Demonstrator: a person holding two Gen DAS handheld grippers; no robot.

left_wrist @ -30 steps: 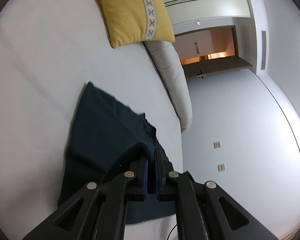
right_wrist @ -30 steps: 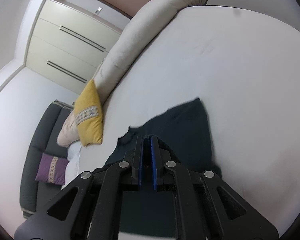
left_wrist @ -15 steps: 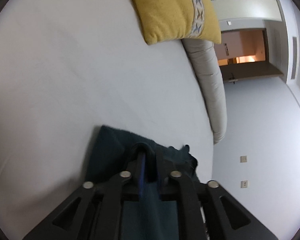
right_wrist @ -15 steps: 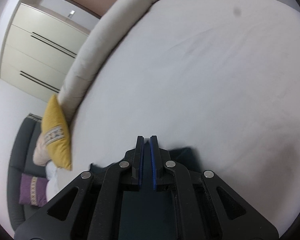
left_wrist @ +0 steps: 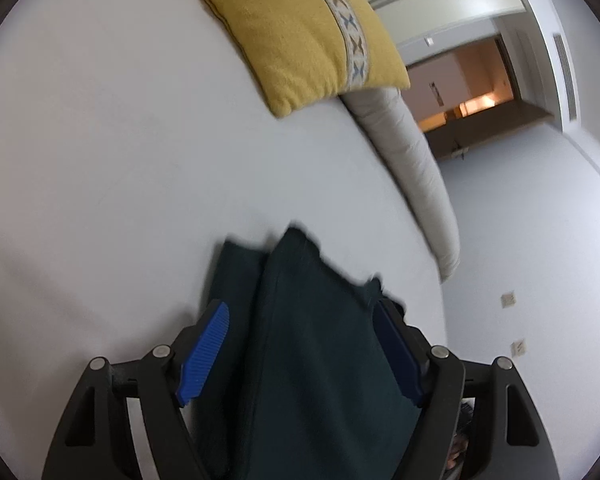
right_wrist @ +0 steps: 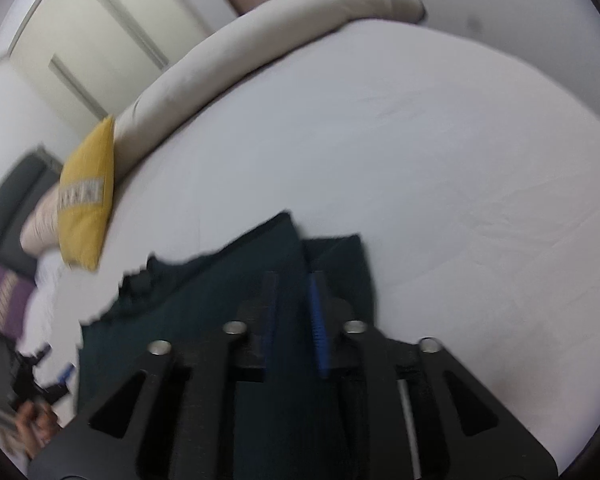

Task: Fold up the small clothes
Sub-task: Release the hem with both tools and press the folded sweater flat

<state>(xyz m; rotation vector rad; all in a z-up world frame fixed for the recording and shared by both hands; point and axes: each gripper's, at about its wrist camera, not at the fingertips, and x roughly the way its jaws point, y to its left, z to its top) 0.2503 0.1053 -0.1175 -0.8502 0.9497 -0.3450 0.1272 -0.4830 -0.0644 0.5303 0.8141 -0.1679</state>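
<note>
Yellow cushion [left_wrist: 312,28] beside bolster [left_wrist: 416,176], well beyond dark garment [left_wrist: 312,344].

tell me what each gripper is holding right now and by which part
Nothing is gripped. The left gripper is opening wide, its pads clear of the dark green garment. The right gripper is also opening, releasing the cloth's folded edge.

1. No text, label, brand or number is showing legibly in either wrist view.
2. The band on the yellow cushion [left_wrist: 300,32], lying ahead of the left gripper, is carrying a woven cross pattern, not letters.
3. A small dark mark on the door [left_wrist: 436,92], far ahead and right of that gripper, is staying too small to read.
</note>
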